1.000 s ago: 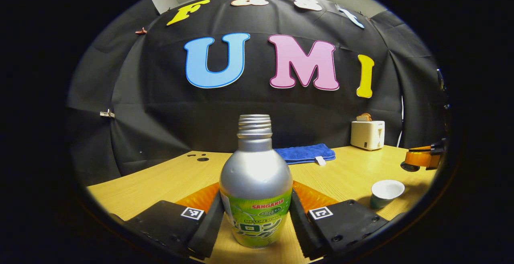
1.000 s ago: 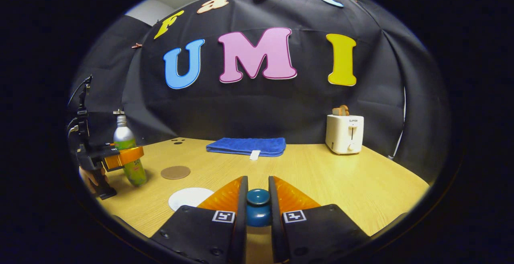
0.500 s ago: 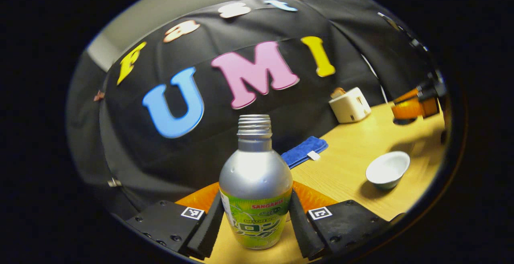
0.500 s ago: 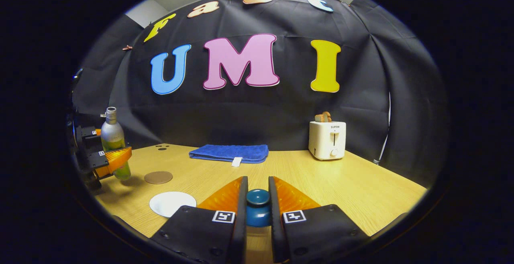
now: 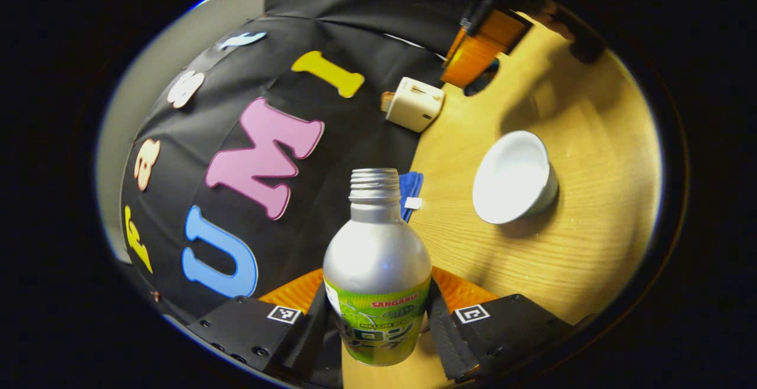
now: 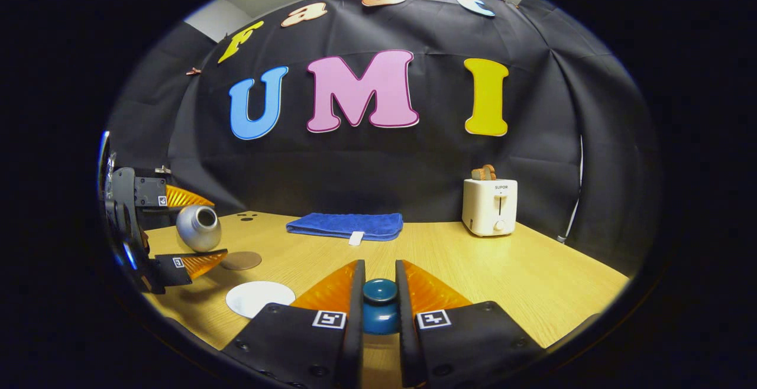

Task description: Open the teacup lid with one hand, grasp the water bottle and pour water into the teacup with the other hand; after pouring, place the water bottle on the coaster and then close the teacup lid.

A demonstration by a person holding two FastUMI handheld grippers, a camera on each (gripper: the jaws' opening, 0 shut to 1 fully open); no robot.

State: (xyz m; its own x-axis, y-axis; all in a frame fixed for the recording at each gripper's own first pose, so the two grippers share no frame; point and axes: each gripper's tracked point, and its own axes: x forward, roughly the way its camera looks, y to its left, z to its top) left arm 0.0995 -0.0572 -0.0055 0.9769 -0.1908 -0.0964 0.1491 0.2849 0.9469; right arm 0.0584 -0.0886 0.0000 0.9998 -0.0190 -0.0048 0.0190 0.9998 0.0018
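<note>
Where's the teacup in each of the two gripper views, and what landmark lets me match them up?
Left gripper view: the teacup sits right of centre, open, on the wooden table, right of the water bottle held by the left gripper.
Right gripper view: its white rim peeks out at lower left, just left of the right gripper, which holds the teacup lid.
Shared landmark: the white toaster.

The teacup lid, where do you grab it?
By the round knob on top of the teacup lid, coming from above with a finger on either side. The knob is narrow and sticks up, and the right hand-held gripper pinches it that way.
</note>
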